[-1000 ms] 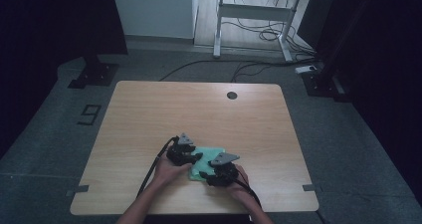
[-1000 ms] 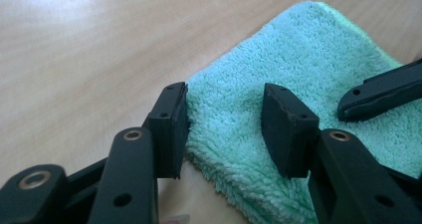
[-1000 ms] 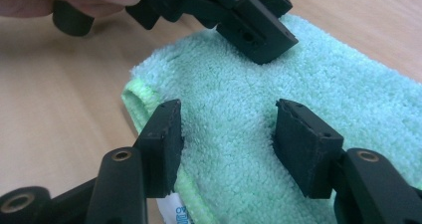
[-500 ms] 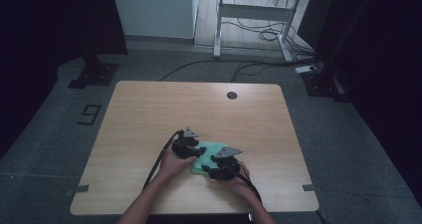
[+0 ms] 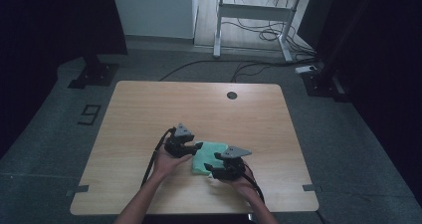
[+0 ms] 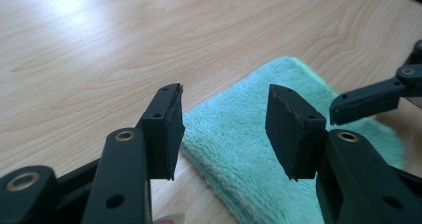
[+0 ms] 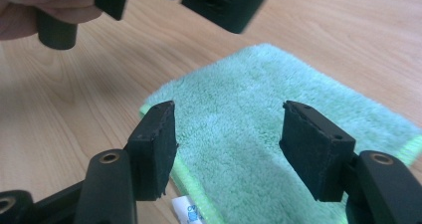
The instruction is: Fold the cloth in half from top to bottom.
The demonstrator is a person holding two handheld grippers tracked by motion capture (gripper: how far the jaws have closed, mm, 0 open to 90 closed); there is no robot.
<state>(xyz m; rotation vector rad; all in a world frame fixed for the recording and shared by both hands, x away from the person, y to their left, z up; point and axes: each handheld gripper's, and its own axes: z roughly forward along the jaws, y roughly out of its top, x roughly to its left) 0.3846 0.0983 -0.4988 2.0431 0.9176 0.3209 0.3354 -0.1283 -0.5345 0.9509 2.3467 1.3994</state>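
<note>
Left hand-held gripper (image 5: 191,147): jaws parted, nothing between them, poised at left edge of green towel (image 5: 211,157); shifted slightly farther from near edge than a second ago. Green towel: folded, flat on tabletop (image 5: 149,109), near centre-front, lying between both tools; white label (image 7: 186,209) at its near corner. Right hand-held gripper (image 5: 211,170): jaws likewise released, over towel's near right part, drawn in closer since earlier. Judgement: fold apparently set down, next grasp pending. Surroundings: dark grommet hole (image 5: 231,95) at far side, well apart; no obstruction near the towel.
</note>
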